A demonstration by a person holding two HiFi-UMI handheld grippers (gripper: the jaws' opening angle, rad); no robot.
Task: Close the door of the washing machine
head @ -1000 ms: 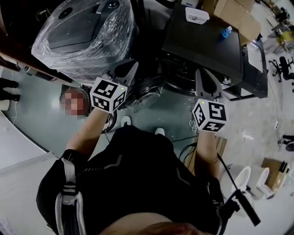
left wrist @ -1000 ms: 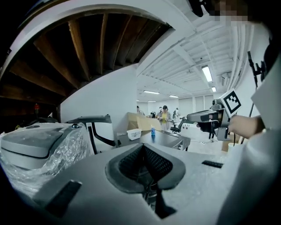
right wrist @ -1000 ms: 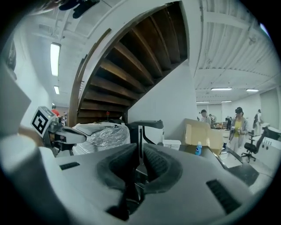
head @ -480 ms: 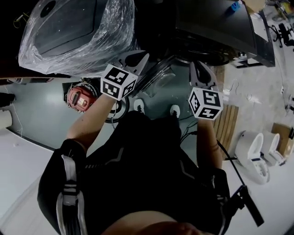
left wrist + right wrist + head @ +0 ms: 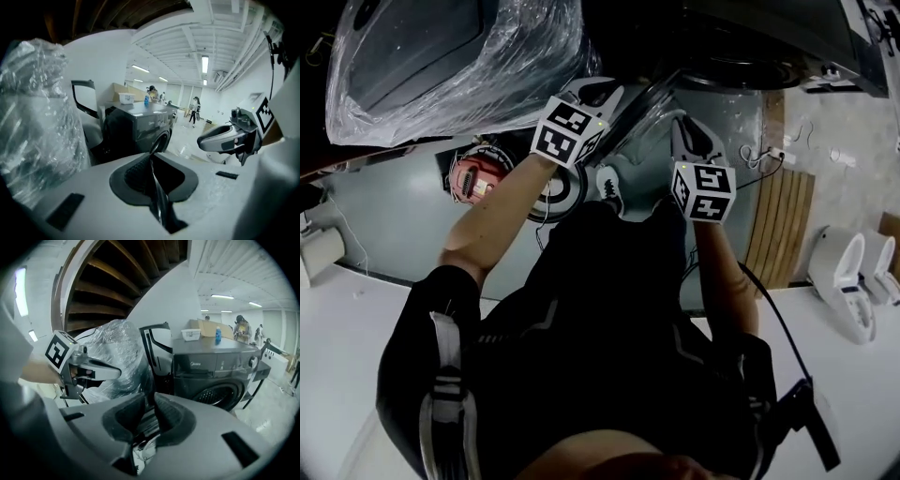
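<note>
At twelve o'clock, the open door (image 5: 642,108) looks stiff and hinged: push its rim. Left hand-held gripper (image 5: 598,91) closed; right hand-held gripper (image 5: 688,134) opening, empty.

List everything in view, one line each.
washing machine: one, dark grey, ahead of both grippers, door open
wrapped appliance: one, dark under clear plastic, left of washing machine
bottle: one, blue, on washing machine top
tub: one, white, beside bottle
cardboard box: one, brown, behind tub
round device: one, red, floor below left arm
wooden slats: one set, brown, floor at right
left gripper: one, grey, jaws shut, empty
right gripper: one, grey, jaws opening, nothing between them
</note>
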